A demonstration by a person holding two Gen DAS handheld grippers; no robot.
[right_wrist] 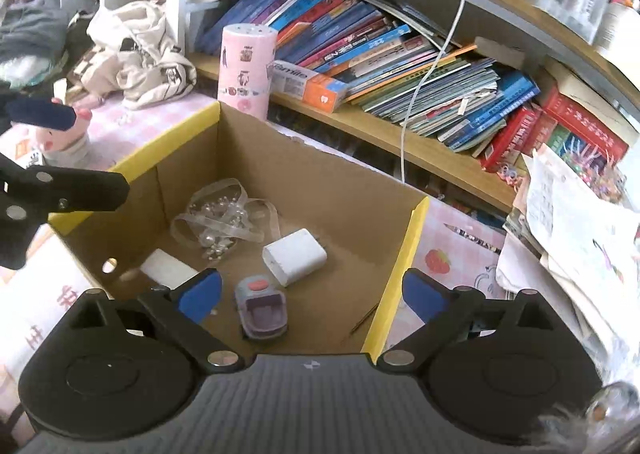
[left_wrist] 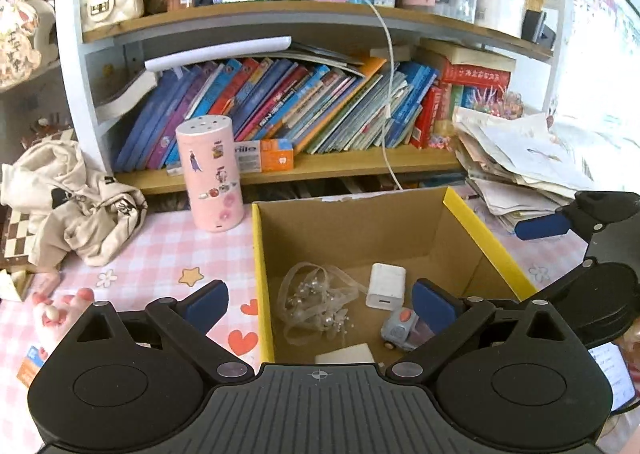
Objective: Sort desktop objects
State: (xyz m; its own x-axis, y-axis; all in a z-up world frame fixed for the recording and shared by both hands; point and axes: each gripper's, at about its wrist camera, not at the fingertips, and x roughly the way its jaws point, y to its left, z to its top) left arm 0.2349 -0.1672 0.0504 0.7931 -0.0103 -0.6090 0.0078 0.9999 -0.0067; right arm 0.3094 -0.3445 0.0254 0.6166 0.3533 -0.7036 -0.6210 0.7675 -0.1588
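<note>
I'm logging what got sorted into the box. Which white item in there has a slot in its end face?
The white charger block, beside the ribbon tangle. Its end shows a port slot; the flat white piece near the box wall shows none.

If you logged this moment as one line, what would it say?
task: sort desk | left gripper: open, empty | right gripper: open, empty | box: ribbon, charger, grey gadget
</note>
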